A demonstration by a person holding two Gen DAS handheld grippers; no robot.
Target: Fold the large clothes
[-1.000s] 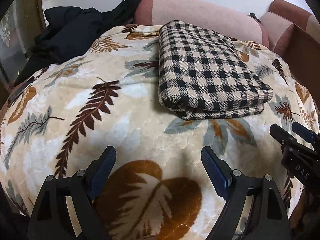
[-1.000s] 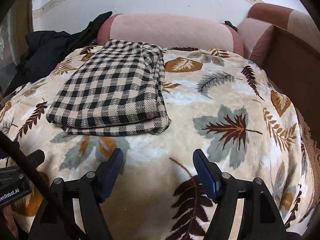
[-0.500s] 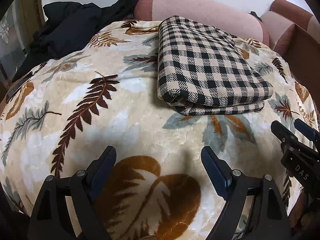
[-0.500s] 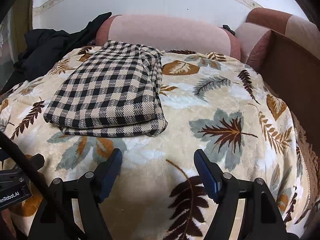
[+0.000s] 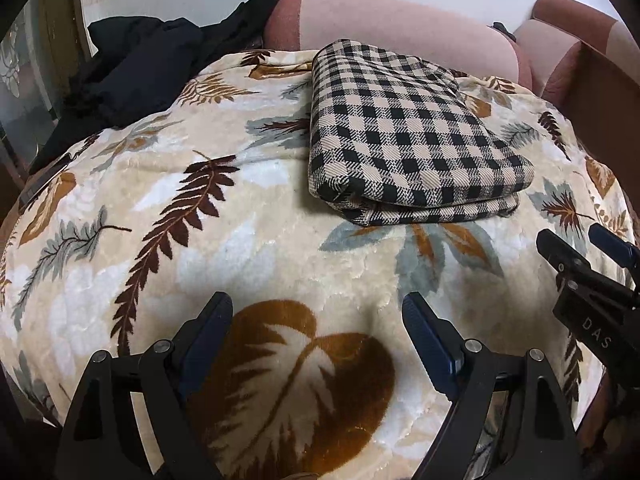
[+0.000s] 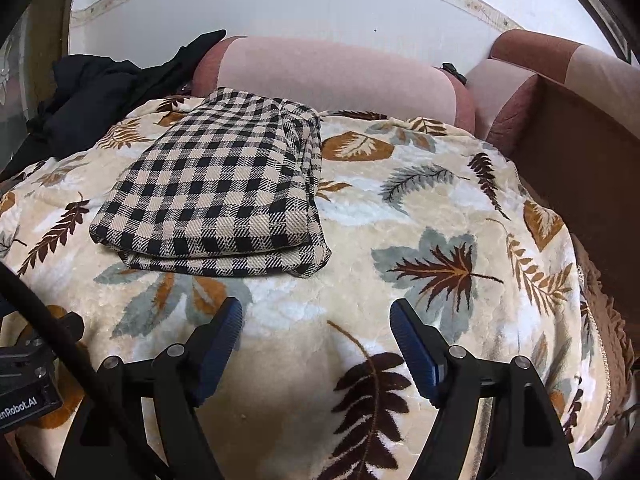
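Note:
A checked black-and-beige garment [image 5: 408,140] lies folded into a thick rectangle on the leaf-patterned blanket [image 5: 240,240], toward the back. My left gripper [image 5: 318,304] hovers open over the blanket in front of it, nothing between its fingers. My right gripper [image 6: 316,308] is also short of the folded garment [image 6: 216,192]; its jaws are opening with nothing between them. The right gripper [image 5: 580,256] shows at the right edge of the left wrist view. The left gripper's body [image 6: 24,364] shows at the left edge of the right wrist view.
A heap of black clothes [image 5: 140,60] lies at the back left, partly over a pink bolster [image 6: 340,76] along the white wall. A brown wooden side panel [image 6: 580,152] borders the blanket on the right.
The right wrist view has tilted up a little, showing more wall, and its jaws stand slightly wider. The left gripper and the folded garment have barely shifted.

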